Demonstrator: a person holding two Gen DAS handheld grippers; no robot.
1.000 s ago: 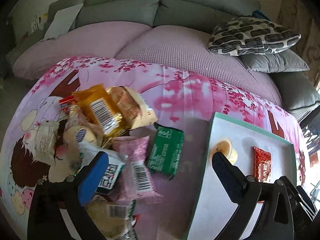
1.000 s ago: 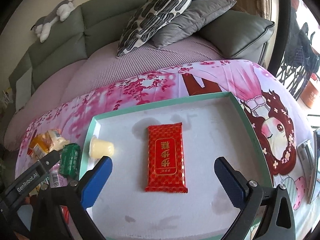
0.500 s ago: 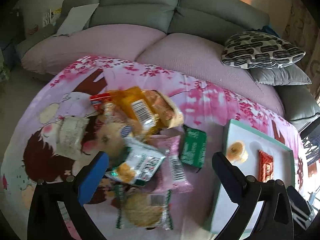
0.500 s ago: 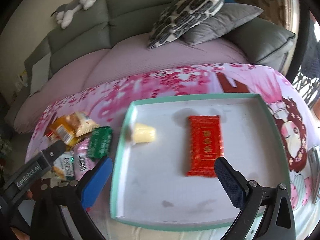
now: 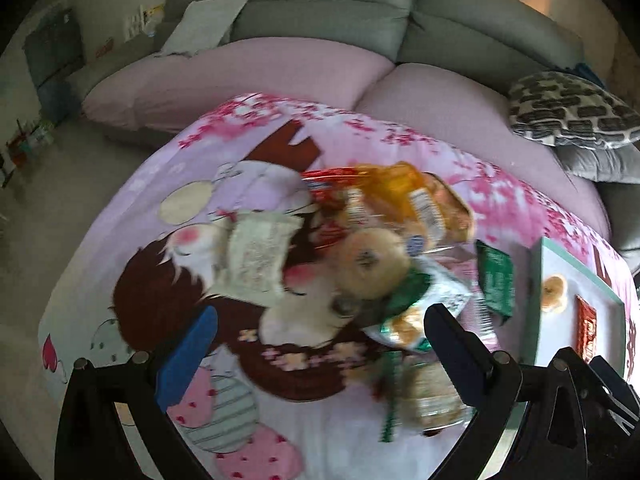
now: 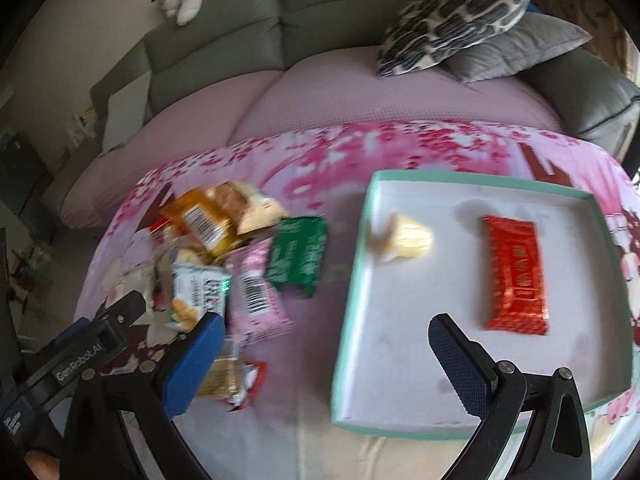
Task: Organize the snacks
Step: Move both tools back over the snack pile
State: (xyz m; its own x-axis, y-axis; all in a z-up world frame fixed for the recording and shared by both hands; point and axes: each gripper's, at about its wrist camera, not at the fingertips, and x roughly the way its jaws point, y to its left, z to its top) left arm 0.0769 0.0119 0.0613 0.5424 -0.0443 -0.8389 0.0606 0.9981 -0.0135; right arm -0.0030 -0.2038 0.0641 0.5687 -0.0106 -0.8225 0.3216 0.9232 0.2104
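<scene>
One tray (image 6: 356,280); two snacks inside; two cushions (image 6: 460,20)

Bare tray (image 6: 404,380) floor lies open beside the red packet (image 6: 516,274); the snack pile (image 6: 224,264) crowds its left.

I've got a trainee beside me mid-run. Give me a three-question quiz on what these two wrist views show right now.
1. True or false: the red packet lies inside the teal-rimmed tray.
2. How many snacks are in the tray: A) none, B) two, C) five?
3. Fill in: the green packet lies on the pink cloth between the snack pile and the ____.

Key:
1. True; it lies flat on the tray floor.
2. B: the red packet and a pale yellow jelly cup.
3. Tray. The left gripper and right gripper both have their jaws open, holding nothing.
</scene>
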